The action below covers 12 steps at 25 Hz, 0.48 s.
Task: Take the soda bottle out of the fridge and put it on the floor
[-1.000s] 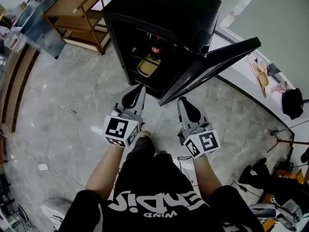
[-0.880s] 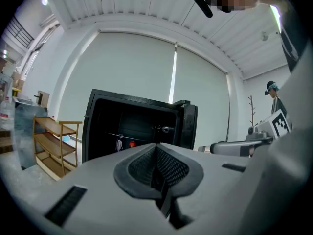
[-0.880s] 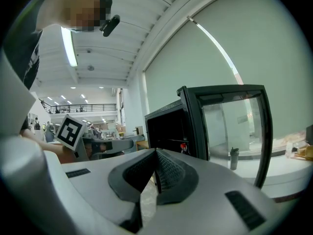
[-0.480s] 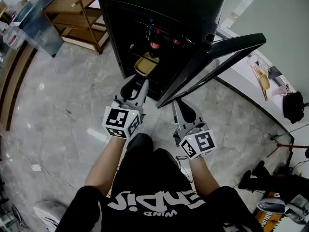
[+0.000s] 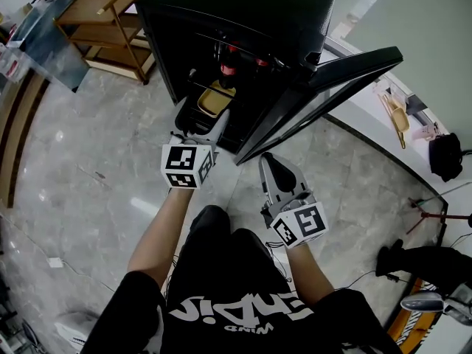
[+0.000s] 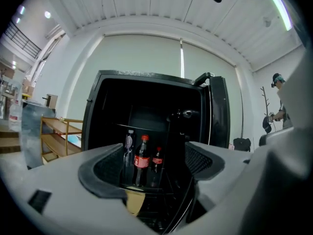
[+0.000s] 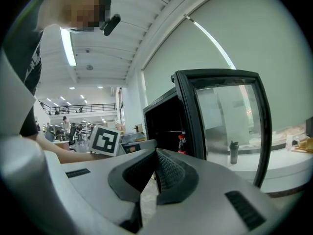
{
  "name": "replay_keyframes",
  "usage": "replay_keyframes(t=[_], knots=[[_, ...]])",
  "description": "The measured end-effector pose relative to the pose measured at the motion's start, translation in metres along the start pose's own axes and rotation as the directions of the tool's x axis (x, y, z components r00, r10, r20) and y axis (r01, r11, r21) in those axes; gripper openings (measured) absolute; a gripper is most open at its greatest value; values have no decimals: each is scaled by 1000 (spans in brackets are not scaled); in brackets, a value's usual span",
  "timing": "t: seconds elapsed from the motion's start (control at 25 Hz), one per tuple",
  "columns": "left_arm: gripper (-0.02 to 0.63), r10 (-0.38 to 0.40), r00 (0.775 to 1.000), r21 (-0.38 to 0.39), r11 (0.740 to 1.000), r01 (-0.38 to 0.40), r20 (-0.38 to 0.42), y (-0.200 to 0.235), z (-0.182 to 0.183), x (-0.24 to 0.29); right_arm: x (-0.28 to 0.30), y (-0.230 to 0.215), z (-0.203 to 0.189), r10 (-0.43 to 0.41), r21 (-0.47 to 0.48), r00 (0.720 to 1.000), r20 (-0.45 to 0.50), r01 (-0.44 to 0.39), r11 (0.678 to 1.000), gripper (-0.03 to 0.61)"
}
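Observation:
The black fridge (image 5: 243, 13) stands with its glass door (image 5: 324, 87) swung open to the right. Red-capped soda bottles (image 5: 227, 63) stand on its upper shelf; in the left gripper view one soda bottle (image 6: 142, 161) stands between a clear bottle (image 6: 128, 148) and a smaller soda bottle (image 6: 157, 163). My left gripper (image 5: 199, 116) (image 6: 154, 150) is at the fridge opening, short of the bottles. Its jaws have just been opening and now stand wide with nothing between them. My right gripper (image 5: 268, 159) (image 7: 156, 153) hangs lower beside the door, shut and empty.
A yellow tray (image 5: 212, 102) lies on the fridge's lower shelf. A wooden shelf rack (image 5: 110, 21) stands at the back left. A white counter (image 5: 369, 113) runs behind the door, with a black bag (image 5: 446, 157) past it. Grey marble floor (image 5: 88, 175) spreads to the left.
My left gripper has moved forward to the fridge opening and its jaws have gone from shut to wide open. The right gripper has stayed shut and barely shifted.

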<state>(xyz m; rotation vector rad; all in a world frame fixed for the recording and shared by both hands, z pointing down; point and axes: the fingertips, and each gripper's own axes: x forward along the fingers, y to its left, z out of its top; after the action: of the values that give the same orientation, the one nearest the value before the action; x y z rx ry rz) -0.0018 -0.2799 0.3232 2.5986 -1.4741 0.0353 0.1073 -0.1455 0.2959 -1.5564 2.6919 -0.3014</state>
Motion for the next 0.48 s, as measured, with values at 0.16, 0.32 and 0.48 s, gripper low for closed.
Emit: replay_keyframes(t=[0.16,0.32,0.48], knots=[[382,-13,1000,41,999,14,-20,7,-19,40,-3,-6,-9,-15,9,1000,-17,15,1000,23],[382,-15,999,62,998,18,-44,16,-36,85,-7,-12,-18,-25,10,999,-43,26,1000,23],[380,1,998,71,997,3,-55,30,-49,132,-9,-20,-24,-37,12,998,-54,38,999,23]])
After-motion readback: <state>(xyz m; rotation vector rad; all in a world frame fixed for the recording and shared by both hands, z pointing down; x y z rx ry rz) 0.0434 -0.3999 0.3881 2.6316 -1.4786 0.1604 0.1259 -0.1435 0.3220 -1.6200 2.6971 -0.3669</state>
